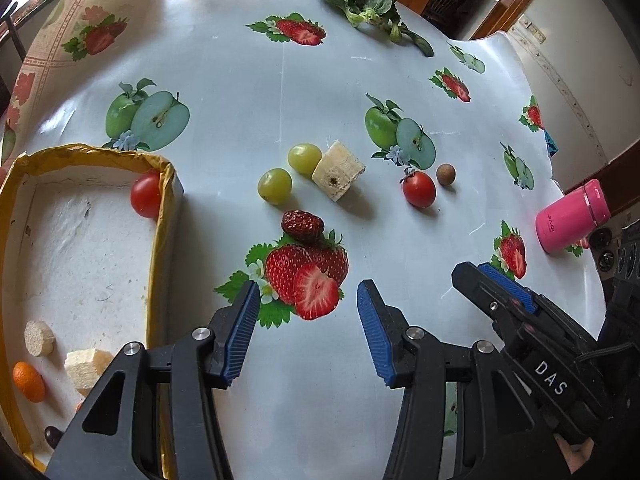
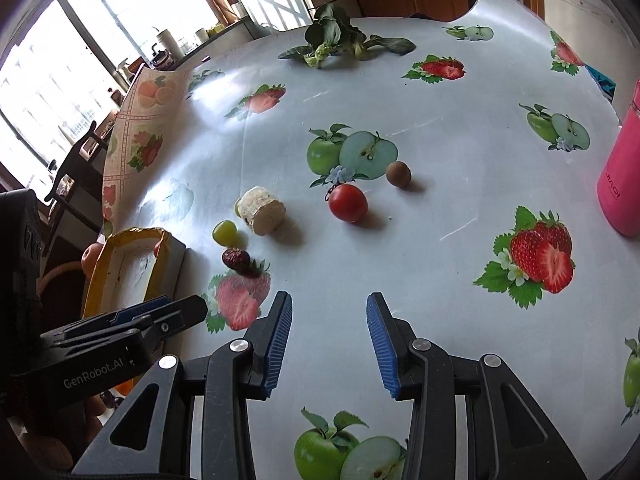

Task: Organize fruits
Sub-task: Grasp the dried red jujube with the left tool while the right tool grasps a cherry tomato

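Note:
On the fruit-print tablecloth lie two green grapes (image 1: 274, 185) (image 1: 304, 157), a pale sugarcane chunk (image 1: 338, 170), a dried red date (image 1: 303, 222), a cherry tomato (image 1: 419, 189) and a small brown longan (image 1: 445, 174). A yellow-rimmed white tray (image 1: 157, 240) at left holds another cherry tomato (image 1: 145, 199), two pale chunks (image 1: 86, 368) and a kumquat (image 1: 29, 376). My left gripper (image 1: 307, 332) is open and empty, just short of the date. My right gripper (image 2: 329, 344) is open and empty, short of the tomato (image 2: 348, 202). The right gripper's closed-looking side profile shows in the left wrist view (image 1: 496, 284).
A pink flask (image 1: 573, 216) stands at the right table edge. Leafy greens (image 1: 372, 4) lie at the far side. The table edge drops off at right, with chairs and a window beyond the left edge (image 2: 72, 168).

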